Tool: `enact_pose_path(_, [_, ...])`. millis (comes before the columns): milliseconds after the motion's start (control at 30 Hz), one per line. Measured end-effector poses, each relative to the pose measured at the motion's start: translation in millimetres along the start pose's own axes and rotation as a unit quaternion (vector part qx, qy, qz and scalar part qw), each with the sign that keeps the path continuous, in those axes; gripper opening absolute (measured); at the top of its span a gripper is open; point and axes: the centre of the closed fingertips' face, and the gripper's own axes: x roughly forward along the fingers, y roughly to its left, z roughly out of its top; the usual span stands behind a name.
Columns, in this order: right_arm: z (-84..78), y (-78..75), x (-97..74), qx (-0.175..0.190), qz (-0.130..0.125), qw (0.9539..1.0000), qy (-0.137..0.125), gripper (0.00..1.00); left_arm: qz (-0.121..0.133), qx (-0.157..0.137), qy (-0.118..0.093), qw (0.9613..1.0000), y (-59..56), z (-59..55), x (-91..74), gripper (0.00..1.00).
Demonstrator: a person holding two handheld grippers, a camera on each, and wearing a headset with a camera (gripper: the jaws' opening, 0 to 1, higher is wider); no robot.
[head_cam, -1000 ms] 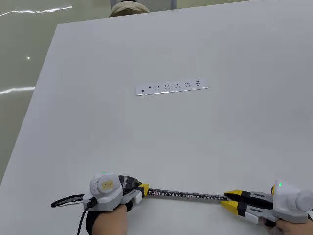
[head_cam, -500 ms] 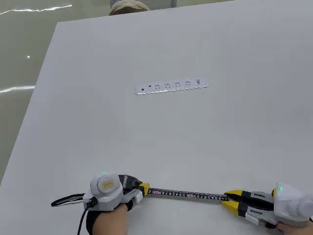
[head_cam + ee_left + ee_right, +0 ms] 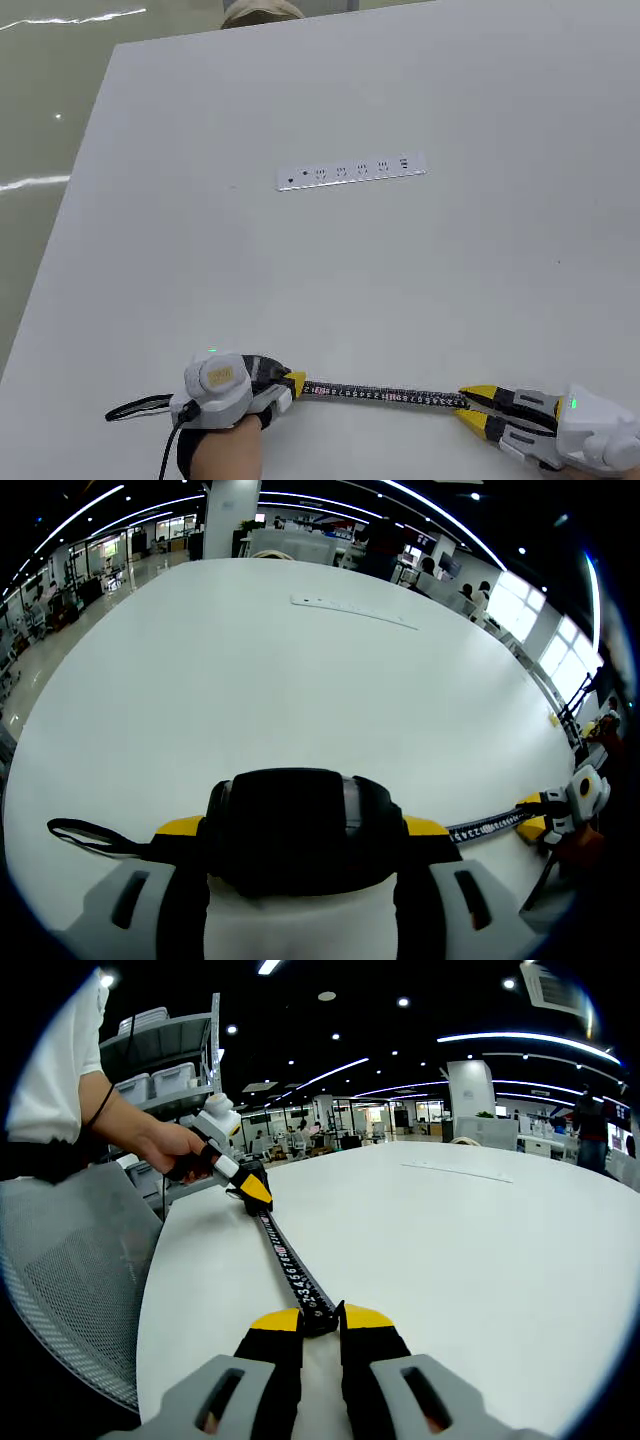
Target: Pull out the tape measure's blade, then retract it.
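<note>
On the white workbench [image 3: 400, 270] the pull-out step looks near its end. The tape measure's blade [image 3: 385, 397] lies stretched along the near edge at 6 o'clock in the head view, running from 9 toward 3 o'clock.

The left gripper [image 3: 285, 388], at 7 o'clock, has its jaws pressed against the sides of the black tape measure case [image 3: 298, 815] and holds it down on the table. The right gripper [image 3: 320, 1318], at 5 o'clock, has its jaws pinched together on the blade's free end. The end hook is hidden between them.

I judge the next move to be the retraction. The right gripper should guide the blade back toward 9 o'clock while the left keeps the case steady. Letting go outright could make the blade whip.

A white power strip [image 3: 352, 171] lies well apart toward 12 o'clock, outside the blade's line. The case's black wrist strap [image 3: 135, 409] trails off toward 9 o'clock, behind the left gripper. Nothing lies on the blade's return path.
</note>
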Motion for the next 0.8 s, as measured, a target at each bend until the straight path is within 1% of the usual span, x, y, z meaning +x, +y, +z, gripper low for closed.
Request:
enact_pose_path(67, [0.2,-0.1,0.0,0.003,0.0,1.0,0.0,0.12,0.001,0.0,0.001,1.0,0.5,-0.4,0.5,0.74])
enact_pose_path(267, [0.9,-0.7,0.4,-0.003,-0.002,1.0,0.003,0.12,0.001,0.001,0.004,1.0,0.0,-0.4,-0.4,0.73])
enact_pose_path(300, [1.5,1.6,1.7,-0.001,0.004,1.0,0.001,0.12,0.001,0.003,0.004,1.0,0.1,-0.4,-0.7,0.73])
enact_pose_path(333, [0.9,6.5,6.2,-0.01,0.011,0.9999,0.007,0.13,0.001,0.003,0.004,1.0,0.5,-0.7,0.0,0.73])
enact_pose_path(433, [4.0,5.4,12.7,-0.007,0.009,0.9999,0.003,0.13,0.0,0.003,0.004,1.0,0.3,-0.6,-0.2,0.73])
enact_pose_path(500, [4.7,8.6,17.4,-0.01,0.015,0.9998,0.005,0.13,0.0,0.002,0.003,1.0,0.2,-0.5,-0.4,0.73])
enact_pose_path(800, [6.4,10.4,23.4,-0.01,0.022,0.9997,0.004,0.13,-0.001,0.002,0.004,1.0,0.4,-0.8,0.3,0.73])
